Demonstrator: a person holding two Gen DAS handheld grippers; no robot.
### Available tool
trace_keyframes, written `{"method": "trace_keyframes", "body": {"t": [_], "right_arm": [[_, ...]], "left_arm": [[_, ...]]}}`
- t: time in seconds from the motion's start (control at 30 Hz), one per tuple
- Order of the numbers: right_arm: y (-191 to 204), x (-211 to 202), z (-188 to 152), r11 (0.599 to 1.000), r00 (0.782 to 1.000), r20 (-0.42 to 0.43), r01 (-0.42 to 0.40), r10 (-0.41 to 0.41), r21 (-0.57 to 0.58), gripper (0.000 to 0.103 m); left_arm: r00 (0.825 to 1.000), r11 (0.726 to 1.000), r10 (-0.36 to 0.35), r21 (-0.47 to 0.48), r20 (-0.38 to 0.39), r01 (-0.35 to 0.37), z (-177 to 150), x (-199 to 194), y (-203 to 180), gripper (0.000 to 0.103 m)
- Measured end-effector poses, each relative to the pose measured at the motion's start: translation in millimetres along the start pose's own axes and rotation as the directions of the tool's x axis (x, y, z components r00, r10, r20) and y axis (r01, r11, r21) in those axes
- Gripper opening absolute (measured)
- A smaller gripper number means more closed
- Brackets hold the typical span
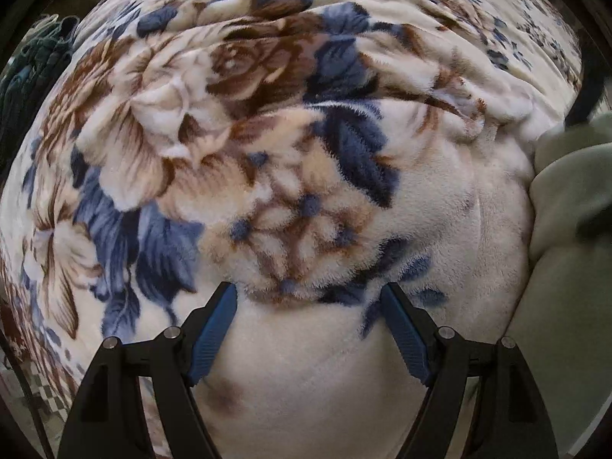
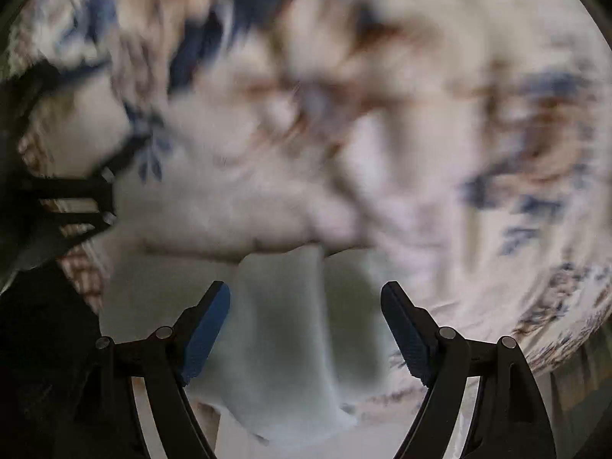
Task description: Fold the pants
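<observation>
The pants are pale sage-green fabric. In the left wrist view they lie bunched at the right edge point(image 1: 573, 210) on the floral blanket, well to the right of my left gripper point(image 1: 308, 294), which is open and empty over the blanket. In the blurred right wrist view a fold of the pants point(image 2: 283, 329) lies between and below the open fingers of my right gripper point(image 2: 306, 294); the fingers are apart and not closed on it. The left gripper shows at the left edge of the right wrist view point(image 2: 76, 195).
A fluffy cream blanket with blue and brown flowers point(image 1: 267, 134) covers the bed and has raised wrinkles across its middle. Dark green cloth point(image 1: 34, 61) lies off the bed at the far left. A checkered floor point(image 1: 49, 401) shows at the lower left.
</observation>
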State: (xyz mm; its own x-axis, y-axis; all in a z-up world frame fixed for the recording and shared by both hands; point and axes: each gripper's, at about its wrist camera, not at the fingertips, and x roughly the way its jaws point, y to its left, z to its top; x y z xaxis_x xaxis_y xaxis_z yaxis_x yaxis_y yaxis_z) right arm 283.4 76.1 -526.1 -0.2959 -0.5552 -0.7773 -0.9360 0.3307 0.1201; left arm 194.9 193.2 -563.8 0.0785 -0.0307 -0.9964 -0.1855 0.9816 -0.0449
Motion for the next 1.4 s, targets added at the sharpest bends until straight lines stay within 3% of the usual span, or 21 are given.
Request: {"method": "trace_keyframes", "body": {"t": [0.1, 0.13, 0.2, 0.3, 0.37, 0.4, 0.43, 0.47, 0.5, 0.57, 0.6, 0.63, 0.67, 0.73, 0.77, 0.9, 0.97, 1.07, 1.17, 1.3, 1.4], "right_arm": [[4.9, 24.3, 9.7, 0.995, 0.995, -0.052, 0.083, -0.086, -0.046, 0.085], [-8.5, 25.4, 10.4, 0.998, 0.997, -0.052, 0.051, -0.049, 0.044, 0.070], [-35.2, 18.9, 4.9, 0.978, 0.998, -0.016, -0.048, 0.053, 0.204, 0.061], [-80.6, 15.9, -23.7, 0.890, 0.982, 0.074, -0.191, 0.177, 0.414, 0.059], [-118.2, 25.9, -53.0, 0.729, 0.931, 0.197, -0.363, 0.307, 0.580, 0.057], [-130.4, 29.4, -64.0, 0.645, 0.904, 0.259, -0.425, 0.341, 0.634, 0.038], [-150.4, 41.6, -81.6, 0.476, 0.832, 0.362, -0.541, 0.420, 0.693, 0.022], [-159.6, 52.1, -90.4, 0.369, 0.766, 0.422, -0.617, 0.485, 0.695, 0.022], [-166.6, 57.7, -96.3, 0.322, 0.730, 0.453, -0.651, 0.512, 0.687, 0.022], [-164.2, 38.2, -90.9, 0.476, 0.762, 0.423, -0.640, 0.490, 0.603, 0.025], [-157.1, 15.9, -86.7, 0.579, 0.785, 0.400, -0.619, 0.472, 0.531, 0.044], [-152.3, 0.1, -86.8, 0.637, 0.805, 0.392, -0.593, 0.446, 0.492, 0.077], [-142.7, -26.3, -88.7, 0.732, 0.834, 0.398, -0.536, 0.381, 0.422, 0.088], [-125.7, -59.8, -88.1, 0.853, 0.887, 0.376, -0.401, 0.269, 0.334, 0.089], [-121.1, -66.9, -87.2, 0.882, 0.905, 0.355, -0.352, 0.235, 0.312, 0.089], [-79.7, -57.2, -76.7, 0.914, 0.922, 0.267, -0.341, 0.280, 0.218, 0.078], [-57.3, -42.9, -67.9, 0.953, 0.956, 0.207, -0.245, 0.207, 0.177, 0.077], [-41.5, -21.4, -59.1, 0.958, 0.968, 0.177, -0.214, 0.180, 0.194, 0.072], [-38.7, -27.1, -53.5, 0.960, 0.967, 0.219, -0.181, 0.134, 0.215, 0.056], [-40.8, -61.0, -59.7, 0.946, 0.917, 0.340, -0.277, 0.209, 0.167, 0.054], [-42.7, -41.5, -50.6, 0.951, 0.950, 0.246, -0.242, 0.192, 0.191, 0.054]], "left_arm": [[1.000, 0.999, -0.023, -0.027, 0.008, 0.023, -13.1, 1.4, 5.9, 0.076], [0.999, 0.999, -0.031, -0.034, 0.013, 0.031, -14.3, 1.0, 8.0, 0.076], [0.999, 0.998, -0.043, -0.040, 0.019, 0.044, -16.8, 1.8, 10.7, 0.076], [0.996, 0.994, -0.085, -0.062, 0.024, 0.086, -21.6, -3.6, 14.5, 0.076], [0.988, 0.983, -0.152, -0.103, 0.026, 0.154, -28.9, -8.5, 17.9, 0.076], [0.982, 0.974, -0.188, -0.126, 0.033, 0.190, -33.4, -11.7, 19.5, 0.076], [0.968, 0.955, -0.245, -0.160, 0.044, 0.249, -37.9, -15.5, 22.2, 0.076], [0.944, 0.921, -0.325, -0.207, 0.057, 0.330, -42.2, -19.1, 26.3, 0.076], [0.916, 0.881, -0.396, -0.256, 0.061, 0.398, -46.7, -20.8, 30.0, 0.076], [0.850, 0.792, -0.524, -0.333, 0.060, 0.512, -54.7, -24.8, 34.2, 0.076], [0.835, 0.769, -0.547, -0.356, 0.062, 0.531, -58.8, -26.1, 35.2, 0.076], [0.817, 0.742, -0.572, -0.381, 0.066, 0.551, -64.6, -30.5, 34.0, 0.076], [0.795, 0.706, -0.602, -0.413, 0.077, 0.575, -69.3, -32.6, 36.0, 0.076], [0.762, 0.650, -0.643, -0.468, 0.081, 0.599, -80.9, -33.0, 36.5, 0.076], [0.747, 0.627, -0.660, -0.489, 0.082, 0.607, -85.9, -33.9, 34.7, 0.076], [0.683, 0.538, -0.726, -0.553, 0.080, 0.637, -96.4, -33.0, 16.7, 0.076], [0.649, 0.490, -0.756, -0.586, 0.084, 0.646, -96.0, -28.9, 1.4, 0.076], [0.587, 0.368, -0.798, -0.658, 0.139, 0.657, -98.5, -10.2, -9.1, 0.076], [0.599, 0.345, -0.779, -0.673, 0.184, 0.654, -99.0, -7.8, -9.0, 0.069], [0.608, 0.353, -0.766, -0.653, 0.210, 0.670, -105.4, -11.4, -8.5, 0.054], [0.619, 0.370, -0.755, -0.640, 0.215, 0.673, -107.7, -9.5, -10.7, 0.050]]}}
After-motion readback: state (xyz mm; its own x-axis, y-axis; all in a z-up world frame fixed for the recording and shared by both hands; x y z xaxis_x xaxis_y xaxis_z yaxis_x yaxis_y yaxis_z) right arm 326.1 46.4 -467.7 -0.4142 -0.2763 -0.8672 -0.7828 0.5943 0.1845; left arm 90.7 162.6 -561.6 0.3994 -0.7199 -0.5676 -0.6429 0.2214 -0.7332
